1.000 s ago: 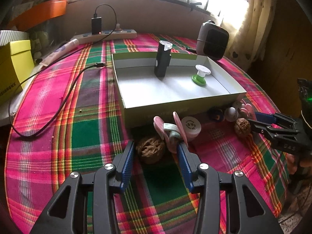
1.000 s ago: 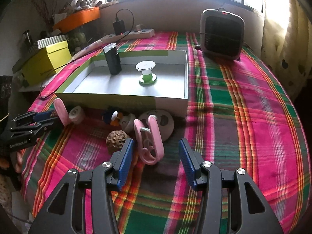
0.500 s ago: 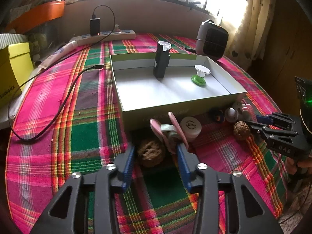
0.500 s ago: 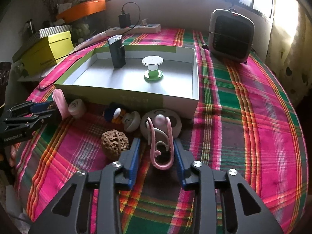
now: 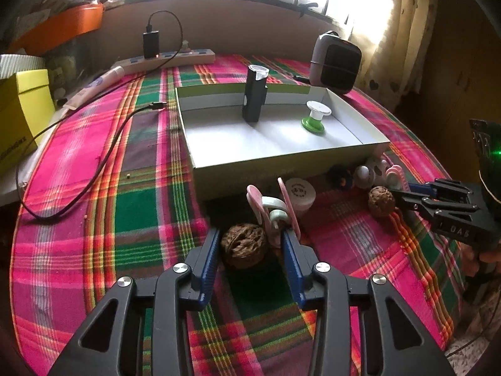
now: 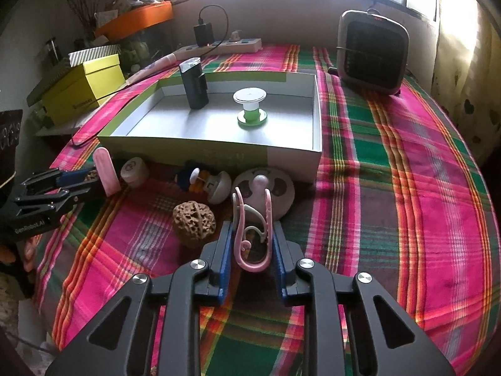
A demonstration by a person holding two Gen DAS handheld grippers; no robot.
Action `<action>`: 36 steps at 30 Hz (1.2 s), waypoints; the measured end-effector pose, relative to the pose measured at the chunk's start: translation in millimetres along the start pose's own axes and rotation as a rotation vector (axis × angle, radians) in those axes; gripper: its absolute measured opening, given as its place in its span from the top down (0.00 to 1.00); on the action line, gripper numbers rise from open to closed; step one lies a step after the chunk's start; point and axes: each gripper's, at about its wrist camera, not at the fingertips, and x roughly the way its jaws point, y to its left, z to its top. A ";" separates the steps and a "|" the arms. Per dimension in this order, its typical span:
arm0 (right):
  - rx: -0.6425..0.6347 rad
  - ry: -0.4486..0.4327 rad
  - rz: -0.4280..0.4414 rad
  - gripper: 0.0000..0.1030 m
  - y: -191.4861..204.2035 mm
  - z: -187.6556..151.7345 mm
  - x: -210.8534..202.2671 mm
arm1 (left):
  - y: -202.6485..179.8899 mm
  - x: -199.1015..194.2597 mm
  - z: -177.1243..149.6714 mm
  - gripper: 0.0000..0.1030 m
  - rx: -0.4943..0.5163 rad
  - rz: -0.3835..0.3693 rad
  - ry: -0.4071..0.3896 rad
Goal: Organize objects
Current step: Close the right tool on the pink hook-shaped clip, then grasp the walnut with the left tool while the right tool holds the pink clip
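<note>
Right wrist | we see right tongs (image 6: 252, 244) clamped on the pink clip (image 6: 253, 235), upright on desk | box (image 6: 219, 145) just ahead | left tongs (image 5: 249, 246) closing around walnut (image 5: 244, 246), unpinched

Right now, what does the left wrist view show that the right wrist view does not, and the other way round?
Only the left wrist view: the walnut between the left gripper's fingers, and the loose cable end beside the box.

Only the right wrist view: the right gripper shut on the pink clip, and the round white disc behind it.

Both: the open box holding the black device and the green and white spool, and the heater.
</note>
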 end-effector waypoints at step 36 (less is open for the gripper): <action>-0.005 0.039 0.047 0.76 -1.1 -9.7 -7.4 | -1.1 -6.1 -7.6 0.64 0.019 0.014 0.020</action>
